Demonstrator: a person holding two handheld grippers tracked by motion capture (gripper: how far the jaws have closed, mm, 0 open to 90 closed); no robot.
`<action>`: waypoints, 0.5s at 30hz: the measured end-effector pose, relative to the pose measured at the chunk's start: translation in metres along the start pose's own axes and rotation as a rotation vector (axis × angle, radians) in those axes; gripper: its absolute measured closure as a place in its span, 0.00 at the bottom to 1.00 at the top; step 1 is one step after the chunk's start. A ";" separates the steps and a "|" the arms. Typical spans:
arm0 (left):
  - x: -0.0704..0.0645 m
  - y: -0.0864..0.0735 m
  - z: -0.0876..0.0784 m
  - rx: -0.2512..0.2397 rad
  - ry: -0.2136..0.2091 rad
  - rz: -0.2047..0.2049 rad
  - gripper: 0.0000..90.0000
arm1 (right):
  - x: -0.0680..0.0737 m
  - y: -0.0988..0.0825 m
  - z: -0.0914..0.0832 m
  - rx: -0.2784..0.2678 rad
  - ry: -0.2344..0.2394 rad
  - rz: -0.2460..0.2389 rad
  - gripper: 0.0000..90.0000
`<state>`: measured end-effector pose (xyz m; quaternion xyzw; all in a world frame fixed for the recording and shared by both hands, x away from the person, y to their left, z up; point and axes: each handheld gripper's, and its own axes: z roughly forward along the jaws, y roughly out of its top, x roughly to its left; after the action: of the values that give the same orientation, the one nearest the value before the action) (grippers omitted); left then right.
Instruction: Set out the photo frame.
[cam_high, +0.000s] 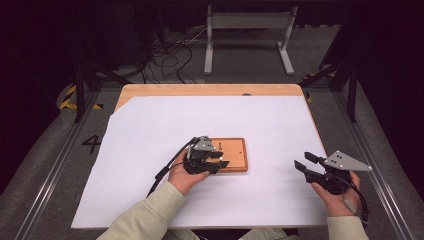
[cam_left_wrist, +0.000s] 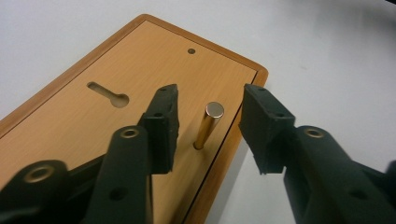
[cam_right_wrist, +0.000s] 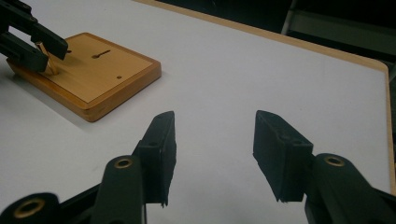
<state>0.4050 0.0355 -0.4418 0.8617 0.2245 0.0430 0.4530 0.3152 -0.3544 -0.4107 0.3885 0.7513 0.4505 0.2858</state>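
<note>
Your left tongs (cam_left_wrist: 210, 128), released, straddled the upright brass-coloured metal pin (cam_left_wrist: 208, 125) on the flat wooden board (cam_left_wrist: 84, 121); your right tongs (cam_right_wrist: 212, 158) waited released, well apart.

In the high view, the left end of the wooden board (cam_high: 234, 154) is being covered by the left gripper (cam_high: 220, 159). The brass pin (cam_left_wrist: 208, 125) is being left too small to resolve there. In the left gripper view, the board's near end is being cropped by the bottom edge. In the right gripper view, the pin's base is being hidden behind the left gripper's jaws.
</note>
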 end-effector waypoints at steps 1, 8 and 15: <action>0.001 -0.001 0.001 -0.004 -0.001 -0.001 0.68 | 0.000 0.000 0.000 0.001 -0.002 0.001 0.55; -0.002 -0.002 0.006 0.035 0.041 0.035 0.93 | 0.001 -0.001 0.001 0.004 0.002 -0.003 0.55; -0.001 -0.003 0.006 0.039 0.028 0.072 0.93 | 0.001 -0.001 0.003 0.010 0.008 -0.001 0.55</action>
<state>0.4050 0.0319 -0.4473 0.8772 0.2008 0.0670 0.4309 0.3161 -0.3524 -0.4132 0.3877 0.7549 0.4482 0.2811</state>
